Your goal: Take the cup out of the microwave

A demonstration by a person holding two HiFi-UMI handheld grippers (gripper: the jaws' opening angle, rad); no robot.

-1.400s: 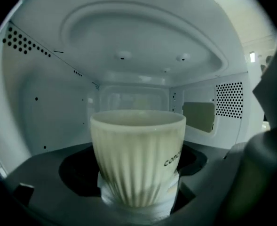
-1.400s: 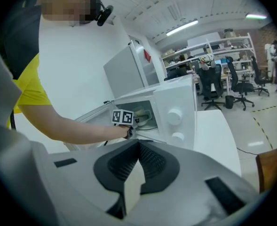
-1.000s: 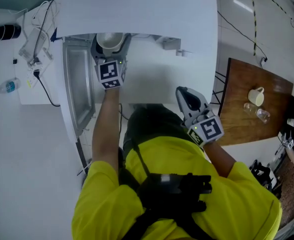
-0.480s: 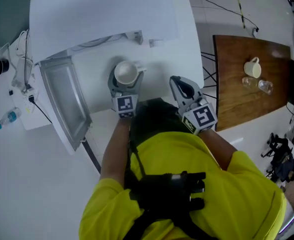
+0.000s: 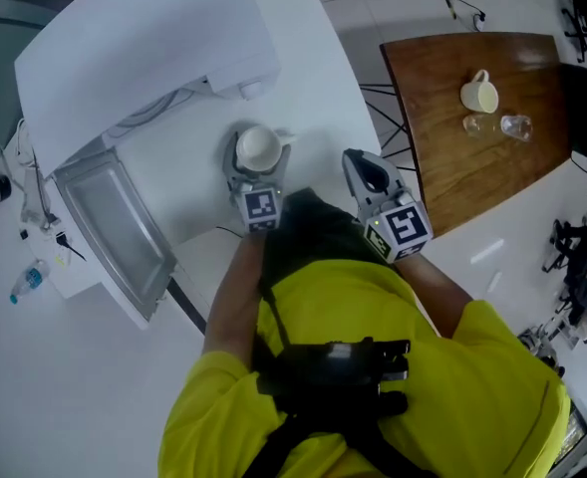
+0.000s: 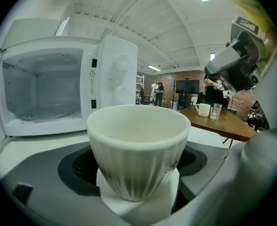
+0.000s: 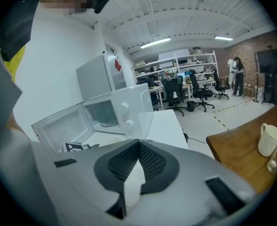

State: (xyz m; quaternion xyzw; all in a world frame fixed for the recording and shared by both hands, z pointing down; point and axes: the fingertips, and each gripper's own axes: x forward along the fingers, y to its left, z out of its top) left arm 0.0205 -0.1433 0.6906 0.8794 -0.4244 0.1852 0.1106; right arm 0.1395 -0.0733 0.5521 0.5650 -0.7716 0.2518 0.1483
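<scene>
Now out of the microwave (image 5: 144, 53): one cup (image 6: 137, 145), pinched by left gripper (image 5: 257, 157) fingers; right gripper (image 5: 361, 167) fingers pressed together.

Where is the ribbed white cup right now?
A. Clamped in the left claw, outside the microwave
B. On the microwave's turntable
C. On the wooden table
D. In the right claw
A: the left gripper view shows the cup clamped in the left claw, with the open microwave behind it.

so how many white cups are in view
2: a white ribbed cup held in the left gripper and a white handled mug on the brown wooden table. Others may be hidden.
</scene>
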